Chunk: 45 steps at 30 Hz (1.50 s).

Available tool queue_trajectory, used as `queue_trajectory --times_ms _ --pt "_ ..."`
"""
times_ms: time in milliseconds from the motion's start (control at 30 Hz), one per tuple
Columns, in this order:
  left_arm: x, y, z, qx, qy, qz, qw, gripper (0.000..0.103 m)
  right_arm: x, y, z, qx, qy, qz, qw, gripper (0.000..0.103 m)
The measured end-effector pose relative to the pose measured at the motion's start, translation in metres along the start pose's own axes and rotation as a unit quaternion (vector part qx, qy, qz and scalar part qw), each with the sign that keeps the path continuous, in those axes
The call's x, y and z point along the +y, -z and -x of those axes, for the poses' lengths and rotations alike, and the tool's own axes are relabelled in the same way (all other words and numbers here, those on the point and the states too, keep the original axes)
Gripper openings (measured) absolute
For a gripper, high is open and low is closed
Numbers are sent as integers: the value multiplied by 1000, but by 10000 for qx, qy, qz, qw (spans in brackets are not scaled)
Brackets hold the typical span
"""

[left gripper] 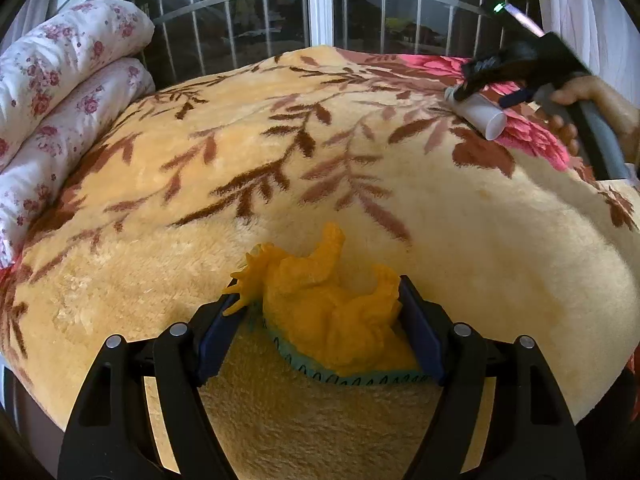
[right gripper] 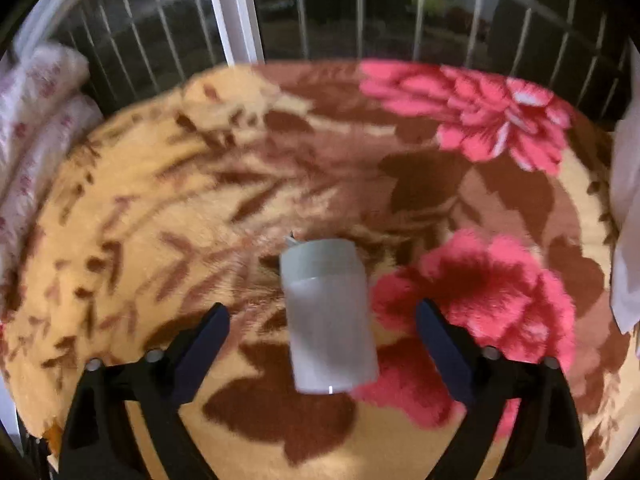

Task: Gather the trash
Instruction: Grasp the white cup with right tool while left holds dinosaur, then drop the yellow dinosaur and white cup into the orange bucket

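Two grippers over a bed, one pinching an orange wrapper, the other straddling a white container.

The crumpled orange wrapper (left gripper: 332,308) sits low in the middle of the left wrist view, pinched between the pads of the left gripper (left gripper: 320,320), lifted a little off the blanket (left gripper: 200,168) so it can be carried away. The white container (right gripper: 328,320) lies on its side at lower centre of the right wrist view, its grey cap pointing up the frame; the right gripper (right gripper: 323,344) hangs over it with jaws spread, a gap on each side, seemingly lined up to close across its body. A rolled flowered quilt (left gripper: 60,80) lies at upper left, under the barred window (left gripper: 320,8).
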<state>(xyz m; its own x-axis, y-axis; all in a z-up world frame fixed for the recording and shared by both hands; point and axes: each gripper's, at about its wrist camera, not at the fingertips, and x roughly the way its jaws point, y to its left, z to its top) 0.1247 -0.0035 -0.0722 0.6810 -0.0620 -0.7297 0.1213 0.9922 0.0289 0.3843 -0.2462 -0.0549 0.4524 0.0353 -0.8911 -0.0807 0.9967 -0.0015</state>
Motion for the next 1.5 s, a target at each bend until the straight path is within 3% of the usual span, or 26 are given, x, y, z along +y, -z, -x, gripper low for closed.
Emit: queue_trajectory --times_ms 33,67,100,167,367,700,867,1100,1267,1500 --pt "0 -1 -1 12 -3 7 10000 73 1 0 -10 165 104 28 9998 77" --pt "0 -2 -2 25 -8 13 10000 73 -1 1 -20 334 204 10 9992 63" --pt "0 -4 -4 42 -6 18 10000 73 -3 3 -28 419 166 -63 9990 58" --pt "0 -7 -7 73 -4 46 10000 73 -6 6 -25 171 42 -264 9995 49" --pt "-1 -11 -14 69 -49 100 9999 73 -3 29 -7 -188 39 -367 9991 48" --pt "-2 -12 -5 -66 -67 192 9998 72 20 121 93 -1154 -833 -363 9891 48" --pt "-13 -11 22 -304 -5 47 9995 72 35 181 136 -1453 -1126 -261 9826 48" --pt "-36 -4 78 -754 38 -262 9968 72 43 255 194 -2133 -1023 -234 9713 48" --pt "-45 21 119 -936 33 -506 9943 72 53 305 222 -2303 -953 -56 9684 48" --pt "-49 79 148 -681 189 -911 9933 72 69 372 231 -2108 -1118 141 9710 48"
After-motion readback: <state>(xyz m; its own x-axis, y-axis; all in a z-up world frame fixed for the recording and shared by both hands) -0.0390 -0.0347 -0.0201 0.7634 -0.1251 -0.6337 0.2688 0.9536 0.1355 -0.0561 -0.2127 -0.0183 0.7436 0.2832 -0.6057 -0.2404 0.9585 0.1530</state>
